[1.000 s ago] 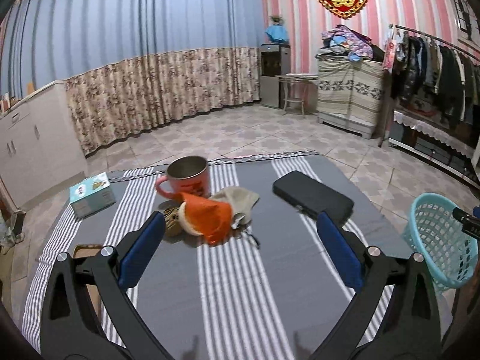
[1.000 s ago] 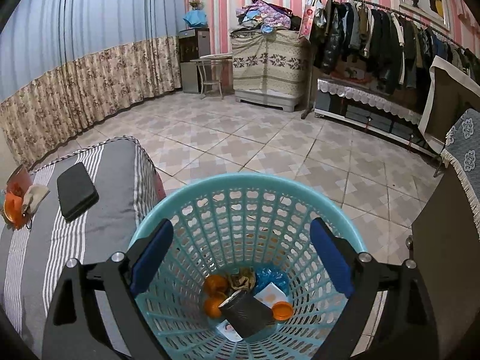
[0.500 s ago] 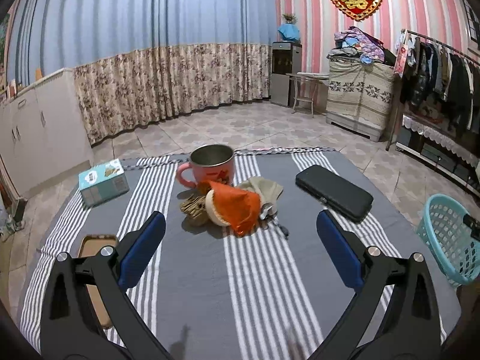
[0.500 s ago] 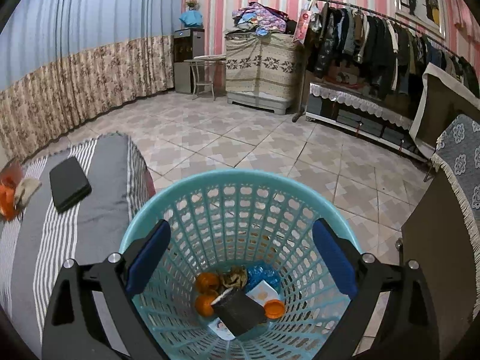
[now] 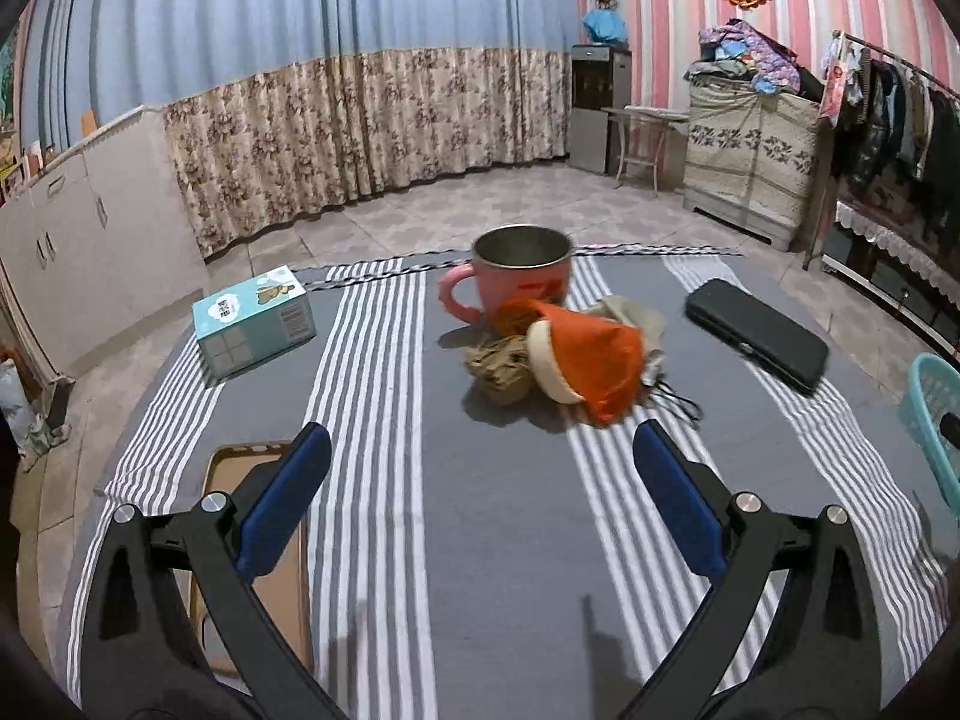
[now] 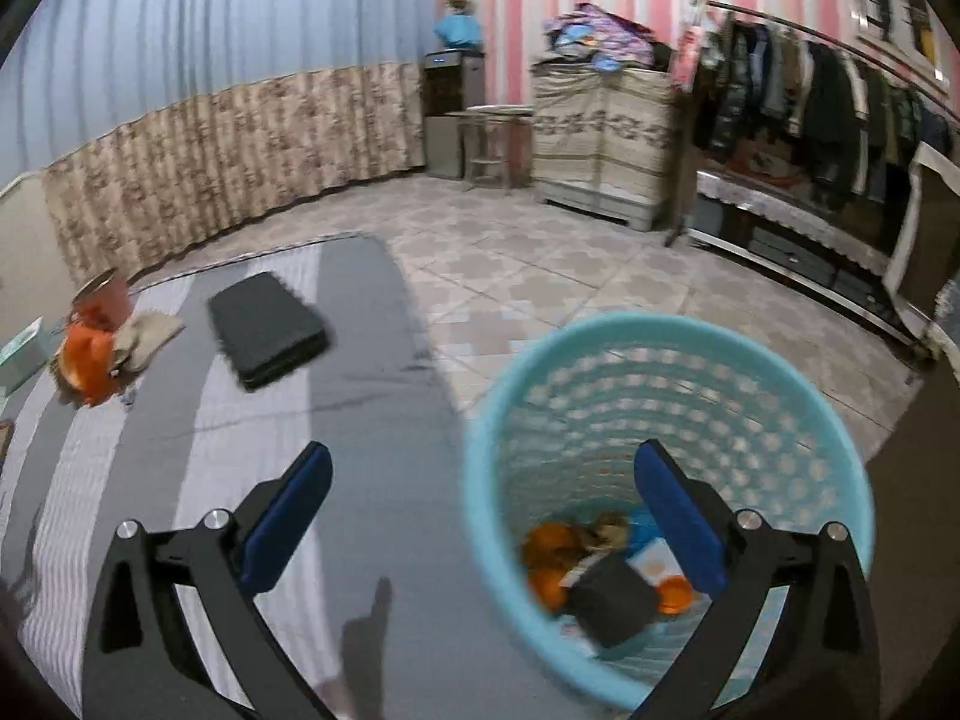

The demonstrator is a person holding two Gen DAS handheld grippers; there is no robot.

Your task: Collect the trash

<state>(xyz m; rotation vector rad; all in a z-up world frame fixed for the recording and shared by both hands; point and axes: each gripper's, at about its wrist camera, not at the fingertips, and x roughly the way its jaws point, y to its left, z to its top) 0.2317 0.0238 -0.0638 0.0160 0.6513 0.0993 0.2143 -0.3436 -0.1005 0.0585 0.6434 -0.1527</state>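
A pile of trash lies mid-table: an orange wrapper (image 5: 591, 357), a crumpled brown paper ball (image 5: 501, 369) and a beige crumpled piece (image 5: 636, 315). The pile also shows far left in the right wrist view (image 6: 90, 357). My left gripper (image 5: 480, 501) is open and empty, above the table a little short of the pile. My right gripper (image 6: 480, 510) is open and empty, straddling the table edge and the near rim of the teal basket (image 6: 660, 336). The basket holds orange pieces, a black box and other scraps (image 6: 606, 576).
A pink metal mug (image 5: 519, 273) stands just behind the pile. A black case (image 5: 756, 333) lies to the right, a light-blue box (image 5: 255, 318) to the left, a tan tray (image 5: 240, 480) under my left finger. The basket rim (image 5: 933, 414) shows at the table's right edge.
My left gripper has pulled back and swung left, so the pile sits farther away and more to the right. My right gripper has swung left from over the basket toward the table.
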